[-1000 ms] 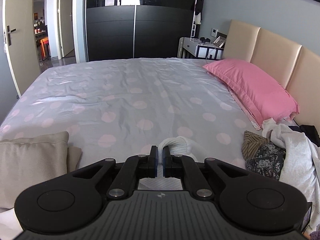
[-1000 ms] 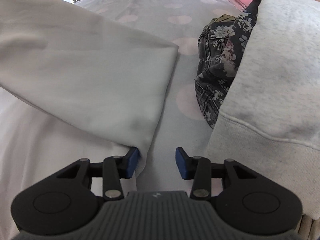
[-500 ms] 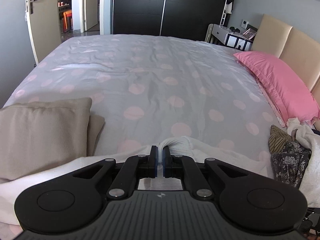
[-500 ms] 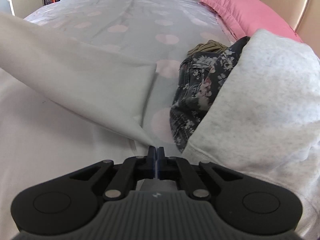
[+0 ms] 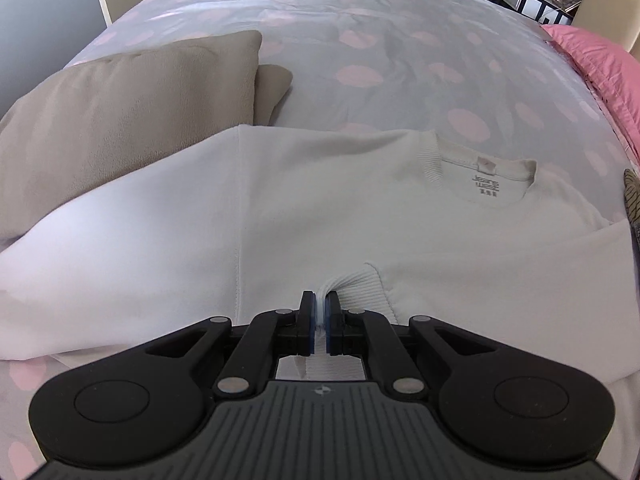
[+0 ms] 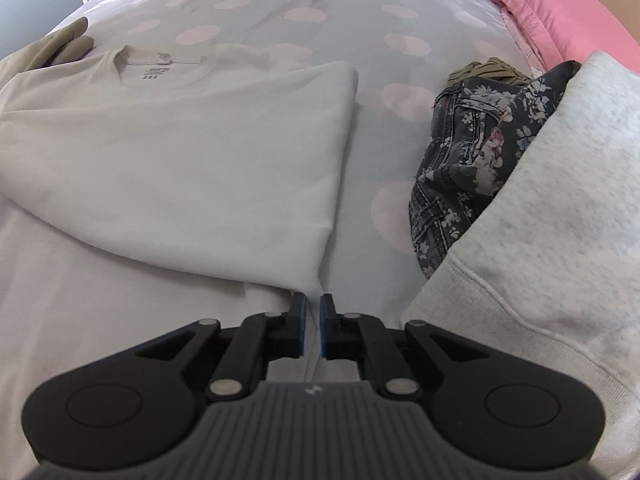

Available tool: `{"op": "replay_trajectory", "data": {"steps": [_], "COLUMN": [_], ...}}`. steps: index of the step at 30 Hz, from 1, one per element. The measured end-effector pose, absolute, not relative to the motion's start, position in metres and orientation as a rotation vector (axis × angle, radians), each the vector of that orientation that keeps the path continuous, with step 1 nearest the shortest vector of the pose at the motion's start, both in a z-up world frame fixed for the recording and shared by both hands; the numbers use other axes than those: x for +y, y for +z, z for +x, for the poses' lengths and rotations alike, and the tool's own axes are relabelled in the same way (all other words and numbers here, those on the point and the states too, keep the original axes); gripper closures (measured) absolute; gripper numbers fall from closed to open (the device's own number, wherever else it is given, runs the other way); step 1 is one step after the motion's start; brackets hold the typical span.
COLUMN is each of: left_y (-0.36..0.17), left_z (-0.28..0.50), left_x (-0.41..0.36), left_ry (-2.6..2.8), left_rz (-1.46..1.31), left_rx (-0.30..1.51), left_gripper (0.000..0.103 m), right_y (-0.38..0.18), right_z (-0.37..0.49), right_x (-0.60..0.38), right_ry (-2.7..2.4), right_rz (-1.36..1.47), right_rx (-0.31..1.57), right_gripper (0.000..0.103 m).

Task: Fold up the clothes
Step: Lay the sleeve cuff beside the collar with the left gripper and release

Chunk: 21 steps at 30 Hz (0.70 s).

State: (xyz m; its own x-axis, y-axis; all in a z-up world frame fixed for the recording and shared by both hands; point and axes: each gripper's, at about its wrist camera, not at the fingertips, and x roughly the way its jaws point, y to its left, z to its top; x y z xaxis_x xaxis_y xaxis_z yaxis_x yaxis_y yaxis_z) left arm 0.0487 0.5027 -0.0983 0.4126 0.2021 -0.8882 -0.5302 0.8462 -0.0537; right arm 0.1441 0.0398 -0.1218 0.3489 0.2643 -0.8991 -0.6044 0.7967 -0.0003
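A white sweatshirt (image 5: 320,200) lies flat on the bed, its collar and label (image 5: 484,184) at the far side. One sleeve is folded over the body. My left gripper (image 5: 319,300) is shut on that sleeve's ribbed cuff (image 5: 360,288), low over the middle of the sweatshirt. In the right wrist view the sweatshirt (image 6: 180,140) shows a folded side panel that runs to a corner just ahead of my fingers. My right gripper (image 6: 312,302) is shut on the thin fabric edge at that near right corner.
A folded beige garment (image 5: 120,120) lies to the left, touching the sweatshirt. On the right sits a pile with dark floral jeans (image 6: 472,152) and a grey hoodie (image 6: 560,220). A pink pillow (image 6: 560,8) lies beyond it. The spotted bedspread (image 5: 400,60) stretches away behind.
My left gripper carried the cuff down and across onto the sweatshirt body. My right gripper, open a second ago, shut on the fabric edge, and the folded panel now lies flat.
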Motion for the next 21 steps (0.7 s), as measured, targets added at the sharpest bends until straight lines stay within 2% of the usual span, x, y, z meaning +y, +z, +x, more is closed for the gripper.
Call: {"op": "replay_trajectory", "data": {"steps": [2, 3, 4, 9, 16, 21], "left_y": [-0.104, -0.106, -0.107, -0.114, -0.127, -0.139], "left_z": [0.05, 0.051, 0.053, 0.059, 0.068, 0.091], "left_x": [0.505, 0.506, 0.507, 0.51, 0.514, 0.514], "left_ry": [0.472, 0.47, 0.465, 0.454, 0.441, 0.427], "left_rz": [-0.365, -0.369, -0.366, -0.344, -0.309, -0.245], "left_rx": [1.049, 1.048, 1.047, 1.075, 1.125, 1.237], "left_gripper": [0.1, 0.1, 0.1, 0.1, 0.1, 0.1], "right_y": [-0.107, -0.098, -0.091, -0.077, -0.089, -0.097], "right_z": [0.143, 0.144, 0.148, 0.196, 0.292, 0.339], "right_x": [0.034, 0.029, 0.026, 0.034, 0.089, 0.143], "right_ry": [0.603, 0.615, 0.621, 0.556, 0.448, 0.435], "right_rz": [-0.338, -0.317, -0.29, -0.192, -0.077, -0.21], "right_rx": [1.086, 1.085, 1.081, 1.062, 1.163, 1.158], "right_gripper": [0.084, 0.074, 0.071, 0.067, 0.067, 0.063]}}
